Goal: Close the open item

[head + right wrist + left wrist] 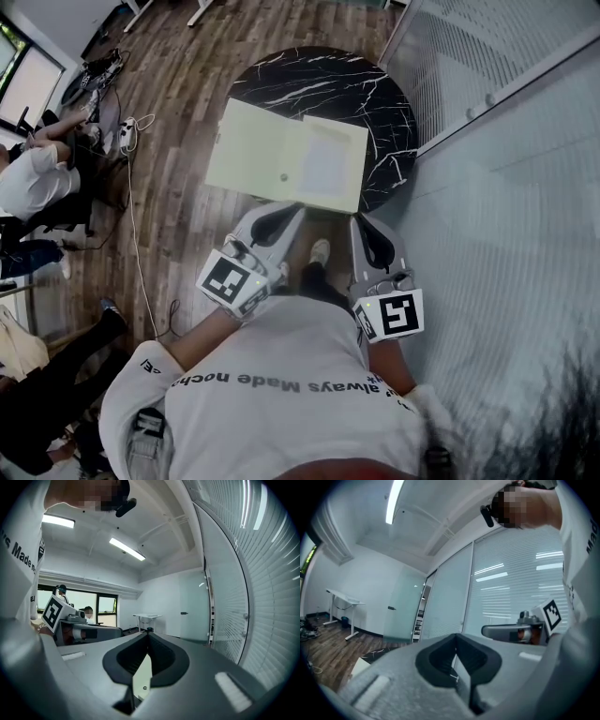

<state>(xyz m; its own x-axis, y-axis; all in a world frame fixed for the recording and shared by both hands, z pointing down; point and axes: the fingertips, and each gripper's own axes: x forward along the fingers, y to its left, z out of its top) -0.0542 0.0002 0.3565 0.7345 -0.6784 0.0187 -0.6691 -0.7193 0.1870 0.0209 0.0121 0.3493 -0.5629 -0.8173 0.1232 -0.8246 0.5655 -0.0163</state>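
Closed and empty, left gripper [284, 214] and right gripper [360, 221] sit below the centre-frame pale-yellow open paper folder [286, 159]; overhanging the round black marble table [375, 84], it may slip if shoved.

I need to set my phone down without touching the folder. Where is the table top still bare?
The far half of the round black table, beyond the open yellow folder, is bare, plus a narrow crescent right of the folder toward the glass partition. The near side is crowded: the folder covers it and overhangs the left rim.
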